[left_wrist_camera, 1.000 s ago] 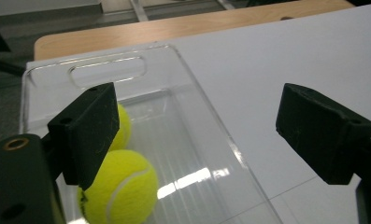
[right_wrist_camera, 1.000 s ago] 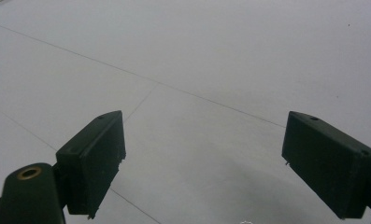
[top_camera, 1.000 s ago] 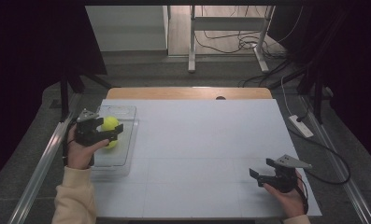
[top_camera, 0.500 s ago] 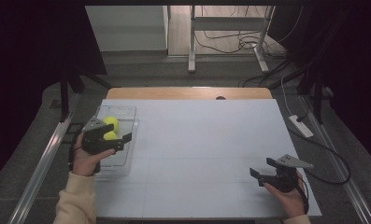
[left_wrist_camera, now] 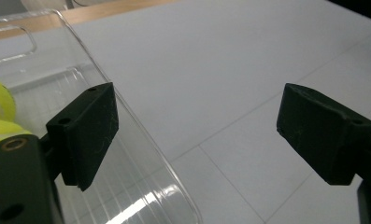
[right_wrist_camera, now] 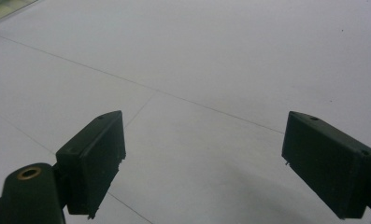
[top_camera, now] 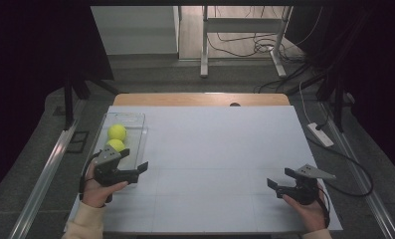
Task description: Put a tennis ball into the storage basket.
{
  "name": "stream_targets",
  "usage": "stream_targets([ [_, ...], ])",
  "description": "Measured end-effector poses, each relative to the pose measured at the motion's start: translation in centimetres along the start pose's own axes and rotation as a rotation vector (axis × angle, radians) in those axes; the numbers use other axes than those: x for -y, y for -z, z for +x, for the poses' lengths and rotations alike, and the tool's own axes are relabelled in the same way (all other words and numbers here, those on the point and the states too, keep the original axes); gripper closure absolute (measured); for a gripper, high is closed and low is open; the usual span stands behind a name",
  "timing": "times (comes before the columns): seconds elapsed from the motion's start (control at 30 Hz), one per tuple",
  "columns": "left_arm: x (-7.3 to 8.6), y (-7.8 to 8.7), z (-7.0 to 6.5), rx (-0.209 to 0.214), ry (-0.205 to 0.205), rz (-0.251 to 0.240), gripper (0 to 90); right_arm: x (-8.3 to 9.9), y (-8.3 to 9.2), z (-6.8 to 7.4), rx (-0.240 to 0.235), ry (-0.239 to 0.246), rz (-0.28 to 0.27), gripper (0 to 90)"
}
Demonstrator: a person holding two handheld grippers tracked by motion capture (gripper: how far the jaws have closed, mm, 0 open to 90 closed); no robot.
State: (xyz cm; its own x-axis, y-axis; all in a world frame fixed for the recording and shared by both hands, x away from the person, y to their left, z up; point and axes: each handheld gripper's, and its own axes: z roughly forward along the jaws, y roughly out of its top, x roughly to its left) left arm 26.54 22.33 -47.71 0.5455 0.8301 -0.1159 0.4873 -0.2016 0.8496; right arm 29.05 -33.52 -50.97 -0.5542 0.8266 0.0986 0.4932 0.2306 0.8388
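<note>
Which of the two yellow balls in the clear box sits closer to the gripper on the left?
The near ball, just behind the left gripper at the clear box. The far ball sits beyond it, toward the table's back edge.

A white table top (top_camera: 210, 149) is lying across the middle of the high view, thin seams running over it, with a strip of bare wood (top_camera: 200, 99) showing along its far edge. Beyond it, a metal desk frame (top_camera: 240, 30) is standing on a pale floor, and loose cables (top_camera: 240, 47) are curling beneath it. To the right of the table, a white power strip (top_camera: 320, 134) is lying on the grey floor, its lead trailing away. A metal rail (top_camera: 46, 174) is running along the table's left side.
</note>
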Motion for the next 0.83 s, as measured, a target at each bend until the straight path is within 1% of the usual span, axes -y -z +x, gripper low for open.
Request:
stream_targets([
  [0.07,0.28,-0.26,-0.37,-0.001,-0.017,0.015,13.9,-0.07,0.01,-0.04,-0.003,-0.005,-0.005,13.4],
  [0.13,0.42,-0.31,-0.59,0.0,-0.024,0.015,13.8,-0.16,0.04,-0.07,-0.006,-0.008,-0.013,13.4],
  [0.2,0.5,-0.28,-0.75,0.004,-0.026,0.004,13.8,-0.21,0.09,-0.12,-0.007,-0.009,-0.016,13.4],
  [0.37,0.58,-0.29,-0.96,0.009,-0.038,0.002,13.8,-0.26,0.17,-0.22,-0.007,-0.018,-0.02,13.4],
  [0.57,0.58,-0.4,-1.15,0.01,-0.055,-0.011,13.6,-0.33,0.17,-0.12,-0.008,-0.014,-0.021,13.4],
  [0.83,0.6,-0.5,-1.21,0.013,-0.059,-0.008,13.6,-0.53,0.17,0.21,-0.021,0.007,-0.025,13.1],
])
